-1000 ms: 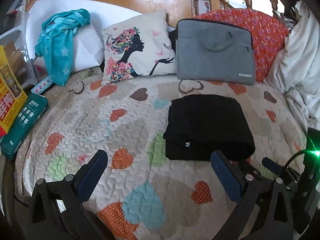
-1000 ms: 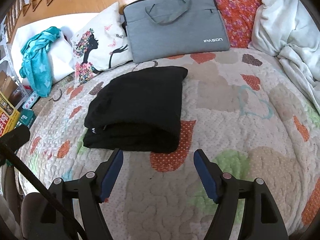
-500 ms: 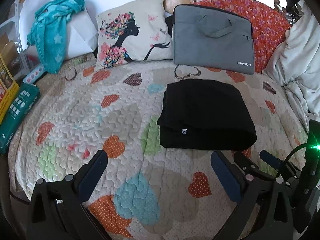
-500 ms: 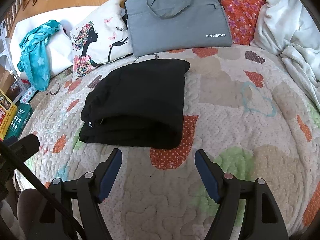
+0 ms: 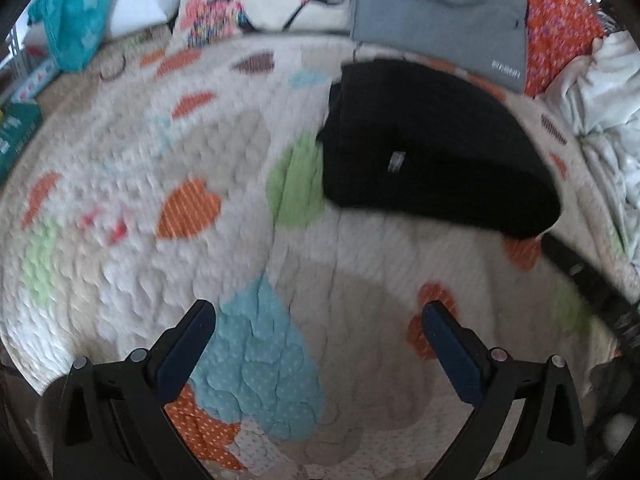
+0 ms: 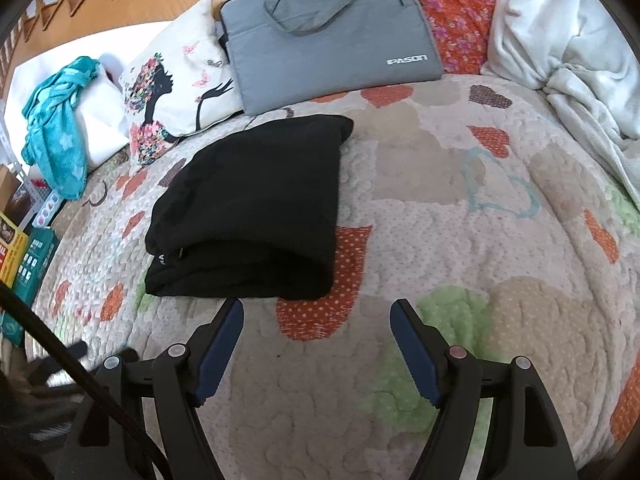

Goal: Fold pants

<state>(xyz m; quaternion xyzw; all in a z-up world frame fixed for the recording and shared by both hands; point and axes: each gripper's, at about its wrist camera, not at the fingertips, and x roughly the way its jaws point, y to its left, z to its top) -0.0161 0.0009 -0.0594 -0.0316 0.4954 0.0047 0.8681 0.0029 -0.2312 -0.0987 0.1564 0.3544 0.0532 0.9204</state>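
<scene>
The black pants [image 6: 256, 208] lie folded in a thick bundle on the heart-print quilt [image 6: 460, 208], left of centre. Soft, limp and light, they're best pinched at the near folded edge. Left gripper [image 5: 320, 320] and right gripper [image 6: 316, 316] both gape empty.

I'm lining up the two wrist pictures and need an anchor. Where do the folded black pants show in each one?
Left wrist view: the folded black pants lie right of centre in the upper half, blurred, beyond the open left gripper.
Right wrist view: they lie left of centre, just beyond the open right gripper.
Shared landmark: the grey laptop bag stands directly behind the pants in both.
</scene>
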